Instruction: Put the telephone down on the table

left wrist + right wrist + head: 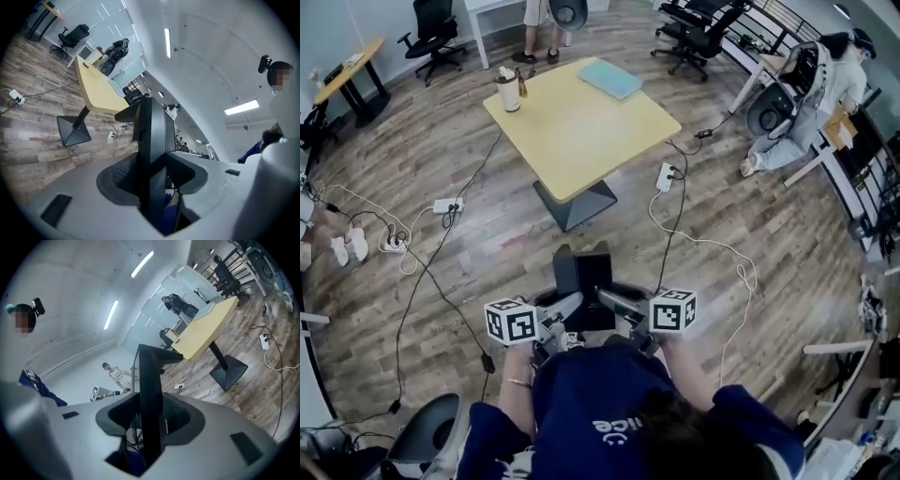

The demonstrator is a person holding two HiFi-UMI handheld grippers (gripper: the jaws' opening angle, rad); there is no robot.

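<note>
Low in the frame, close against the person's chest, the left gripper and right gripper both clamp the black telephone between them. Beyond, at upper centre, stands the yellow table, well apart.

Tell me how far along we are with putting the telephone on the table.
Done: the telephone is picked up, clamped by the left gripper and the right gripper. In hand: it hangs over the floor, short of the table. Left: reach the table and set it down.
</note>
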